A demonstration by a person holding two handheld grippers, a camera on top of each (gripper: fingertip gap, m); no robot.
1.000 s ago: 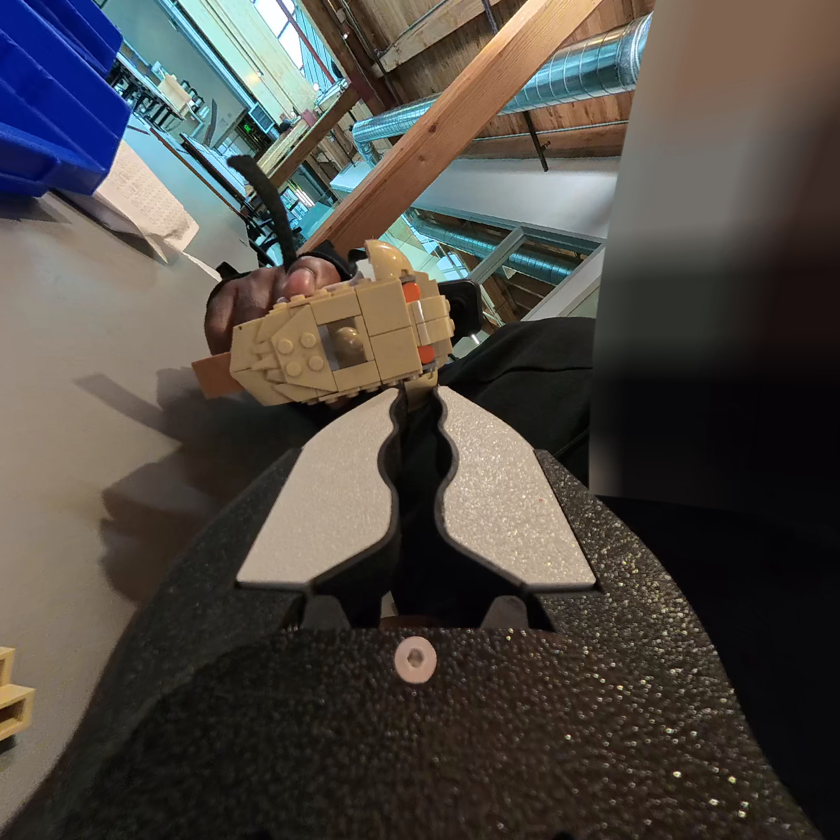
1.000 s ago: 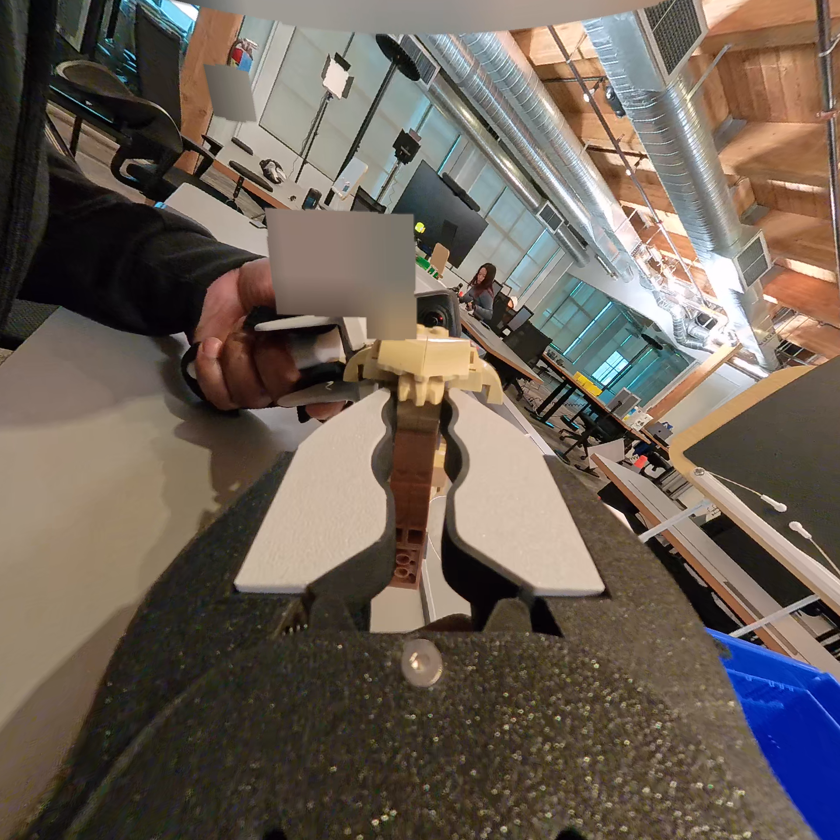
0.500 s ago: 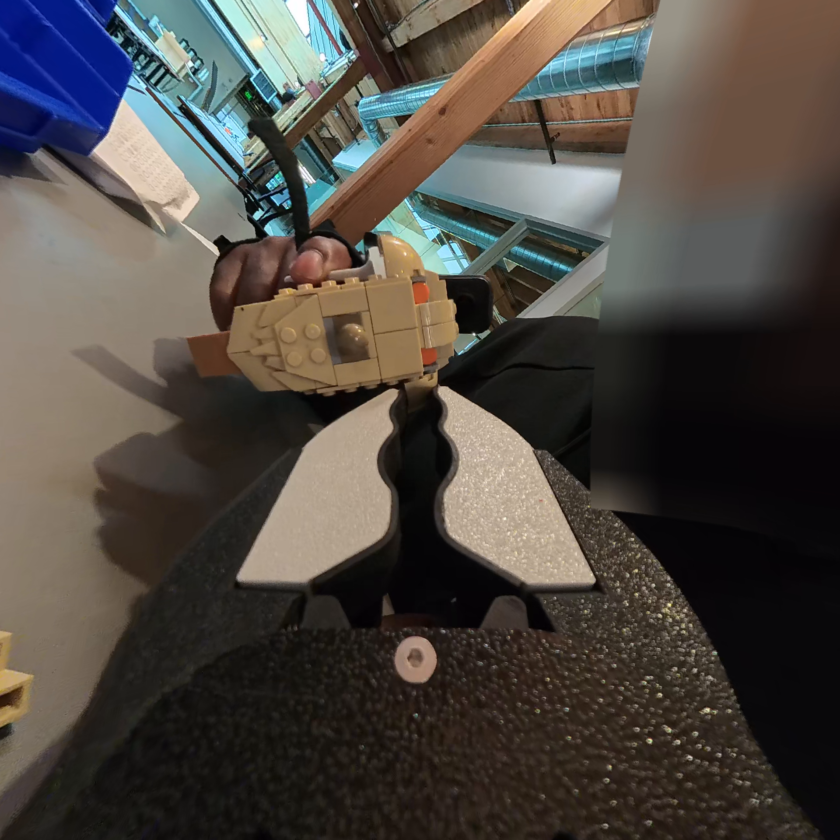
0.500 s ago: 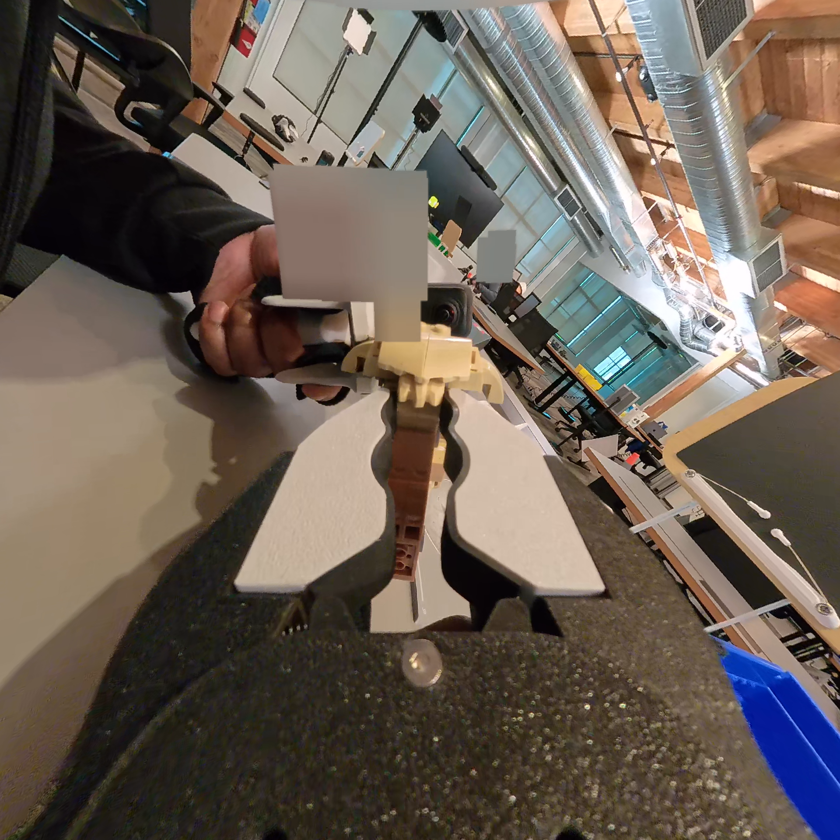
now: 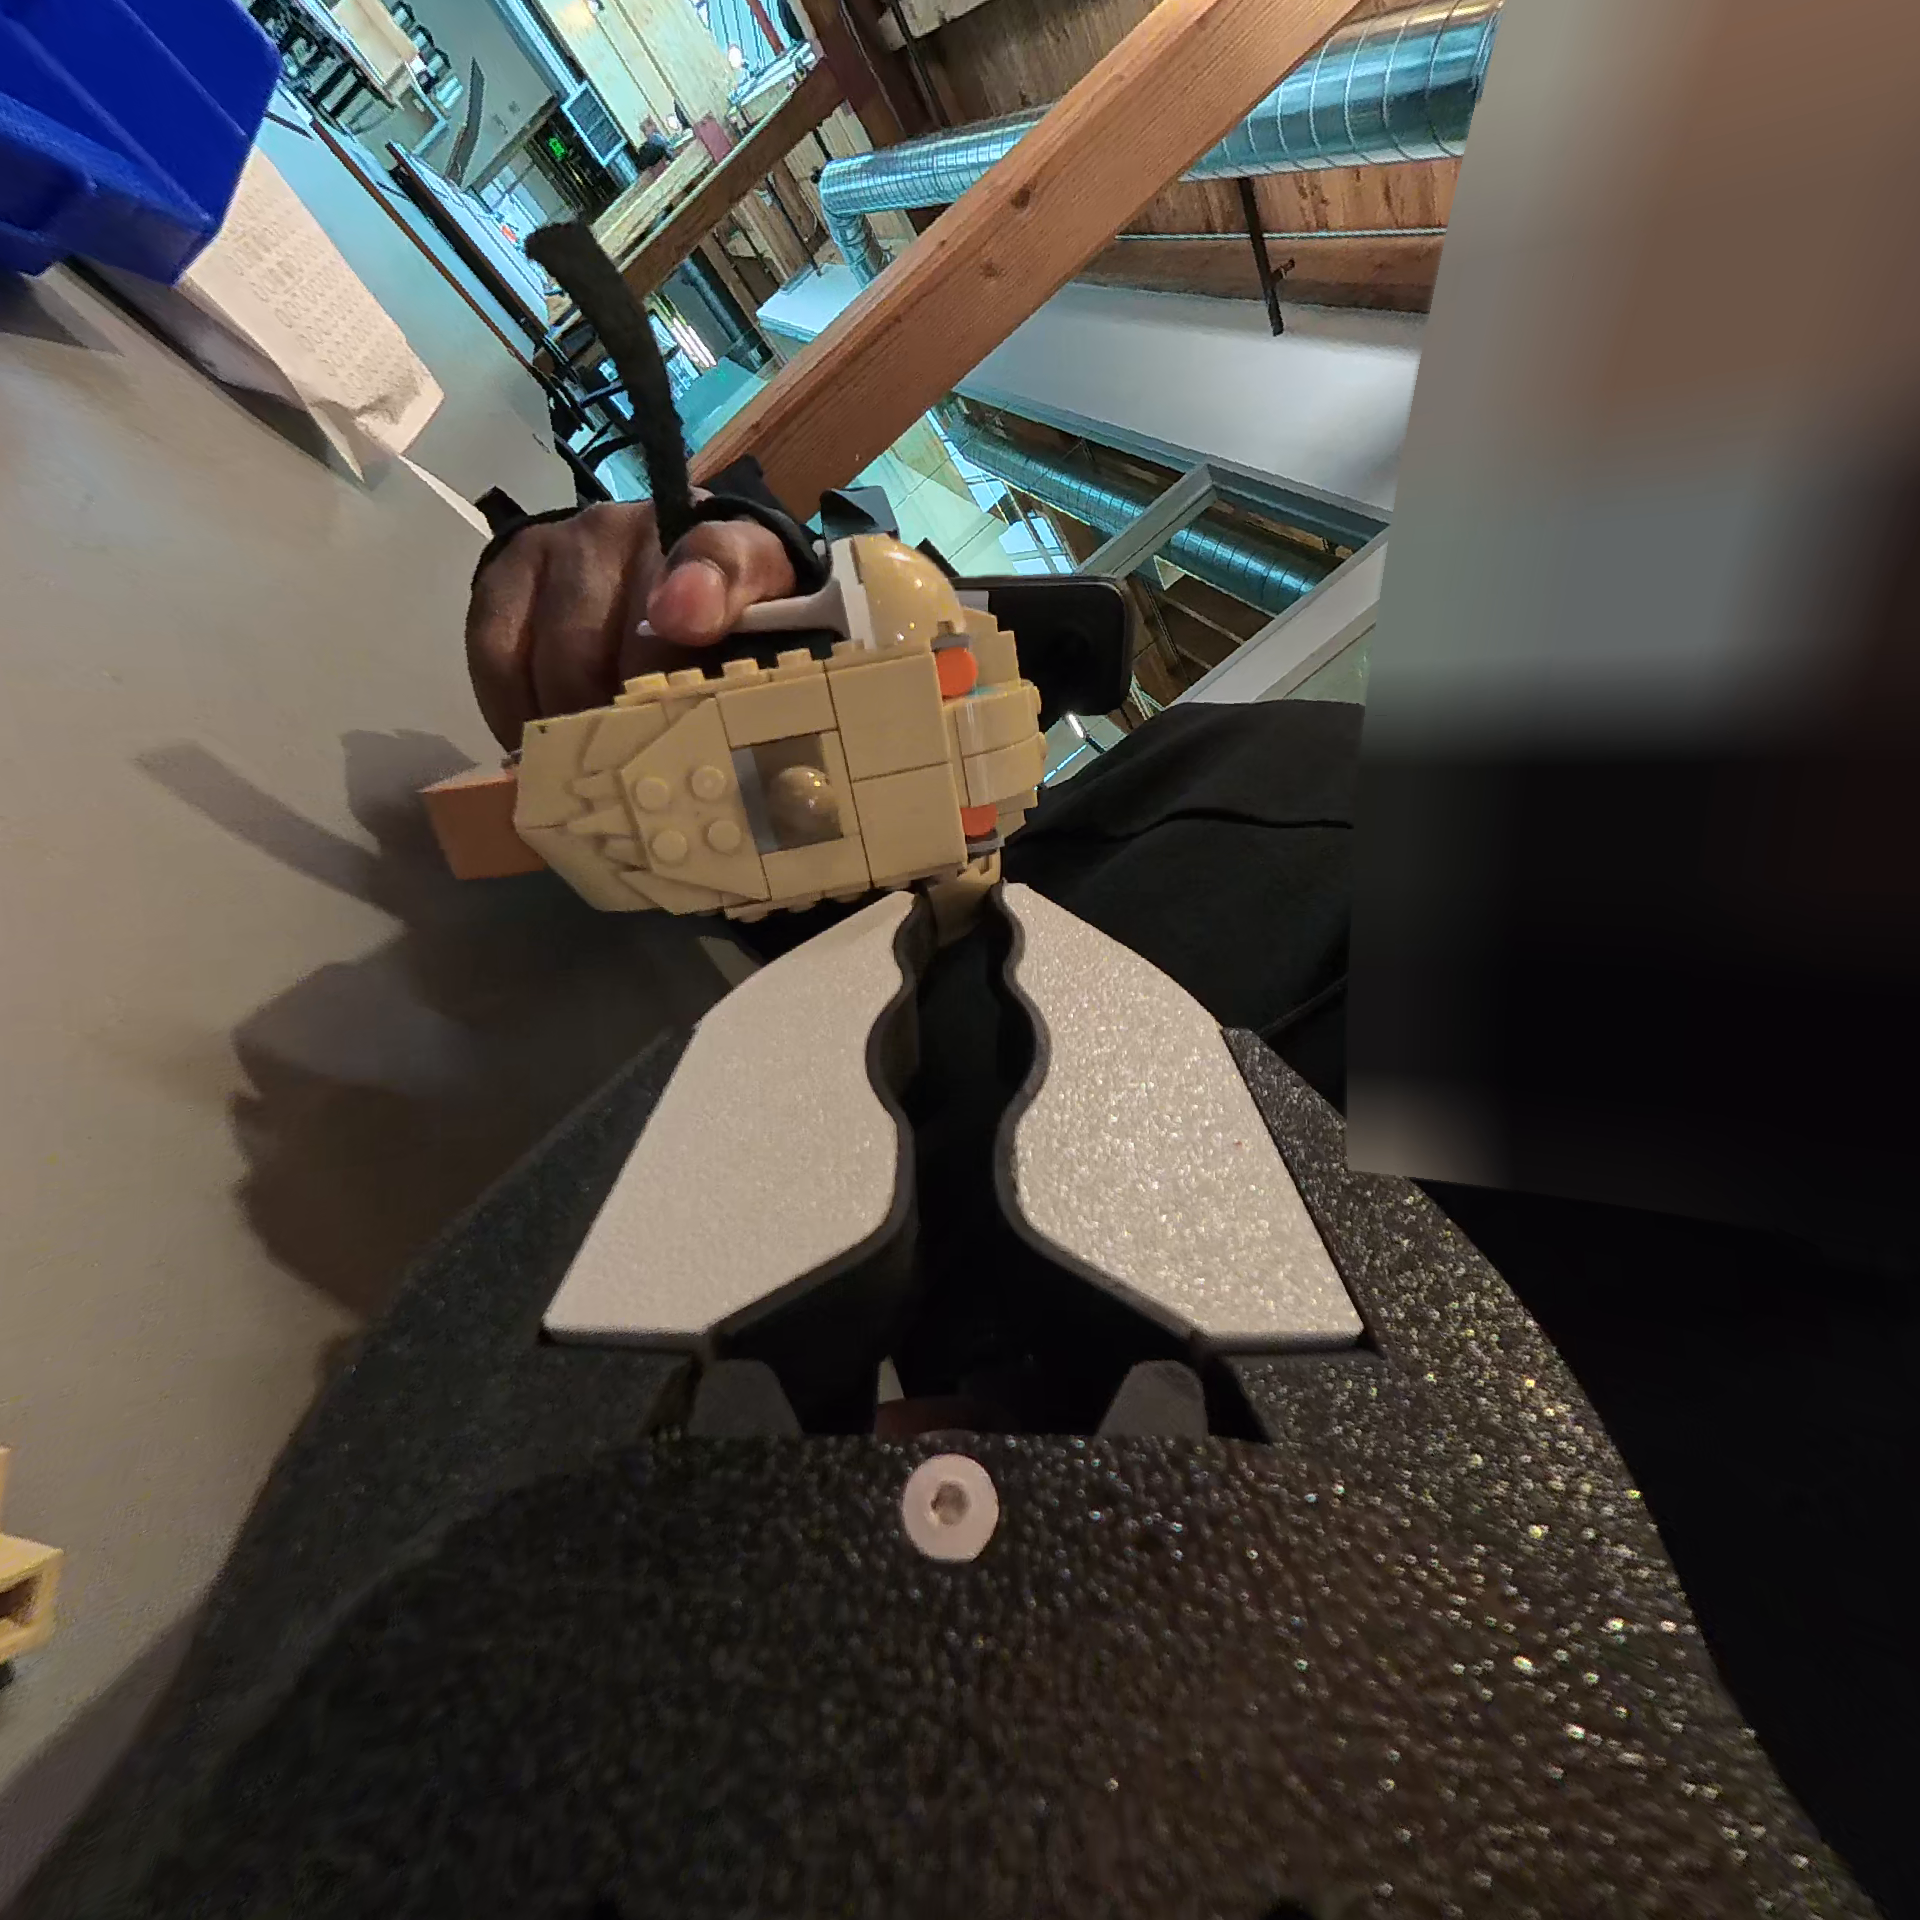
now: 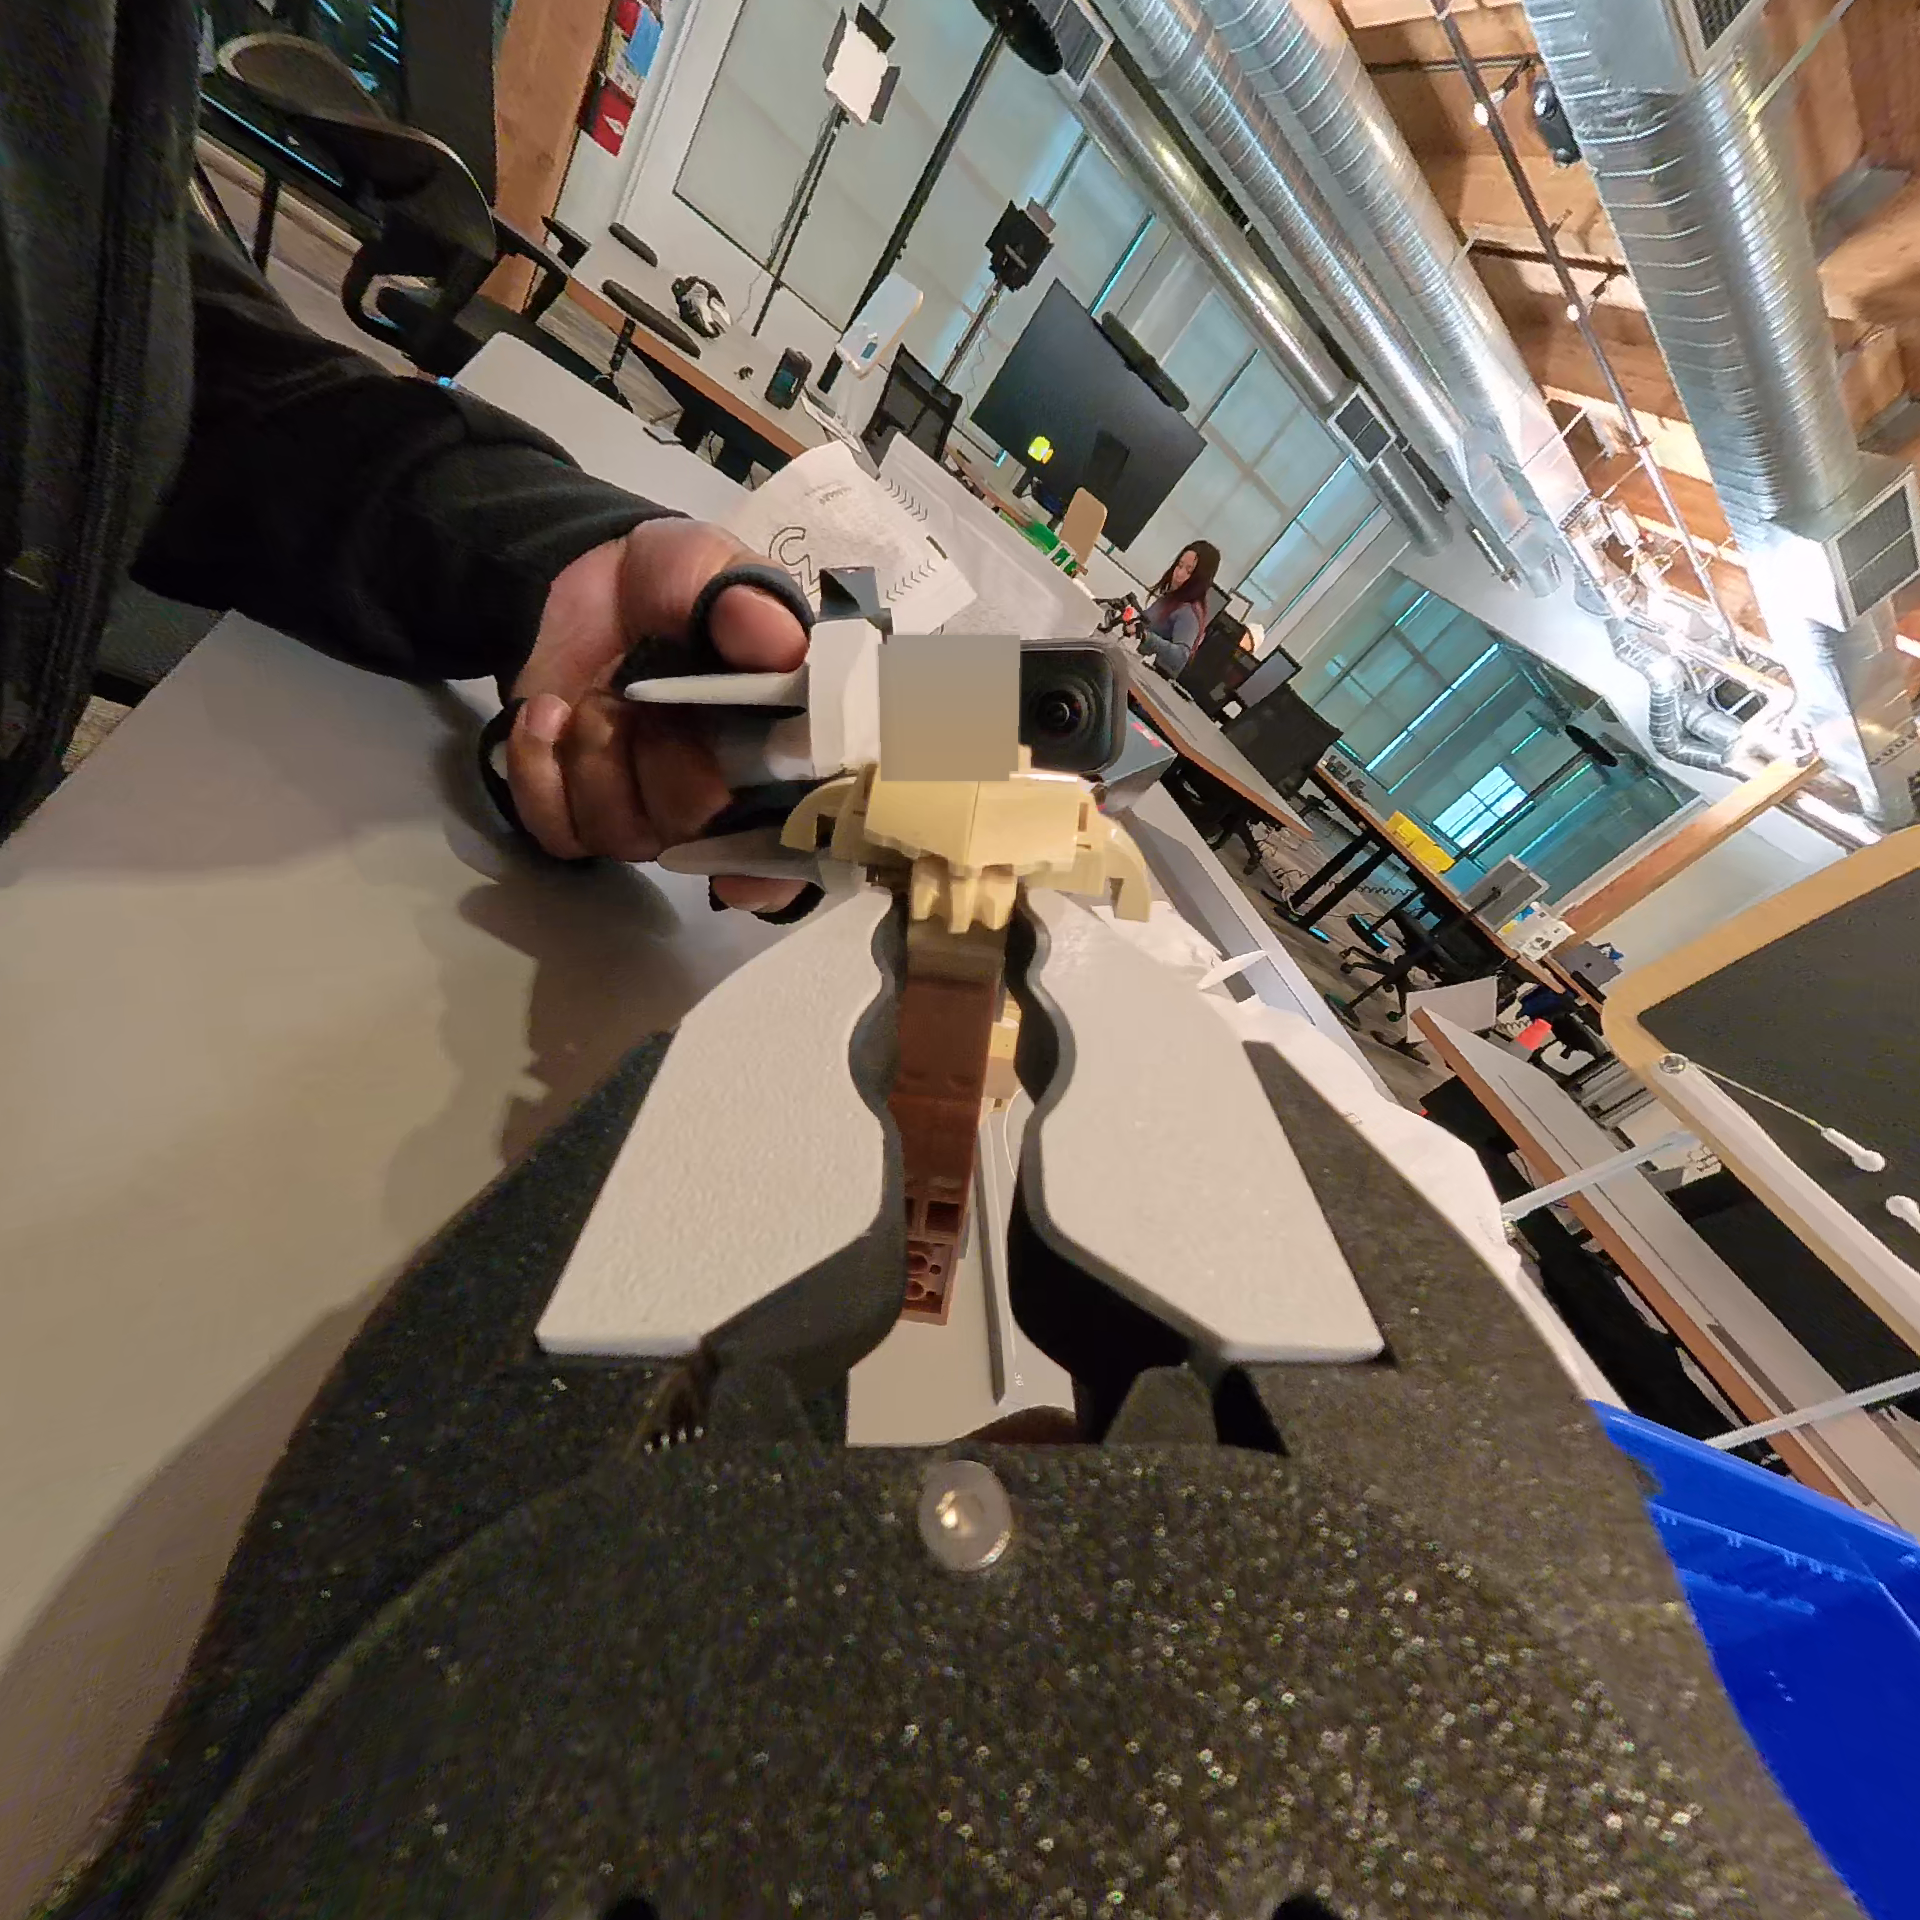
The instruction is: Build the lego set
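A tan brick model [image 5: 790, 790] with orange studs and a brown beam [image 5: 473, 826] at its left end hangs above the grey table [image 5: 156, 727]. My left gripper [image 5: 961, 914] is shut on a thin tan part that sticks out under the model's right end. My right gripper [image 6: 956, 925] is shut on the brown beam [image 6: 940, 1091], which runs back between its fingers, with the tan model [image 6: 966, 821] at its tips. The right wrist view shows the left gripper's body and camera [image 6: 1070, 712] behind the model, held by a hand [image 6: 613, 707].
A blue bin [image 5: 104, 135] and a printed sheet [image 5: 312, 322] lie at the far left of the table. A loose tan brick [image 5: 21, 1600] sits at the left edge. Another blue bin [image 6: 1787, 1662] is at the lower right. A person's dark sleeve [image 6: 343, 520] is close. Both grippers' tips are close together, under 4 cm apart. Between my left fingertips and the loose tan brick [image 5: 21, 1600] there is roughly 12 centimetres.
Both grippers and the model have tilted and shifted a little together. Both grasps stay as they were.
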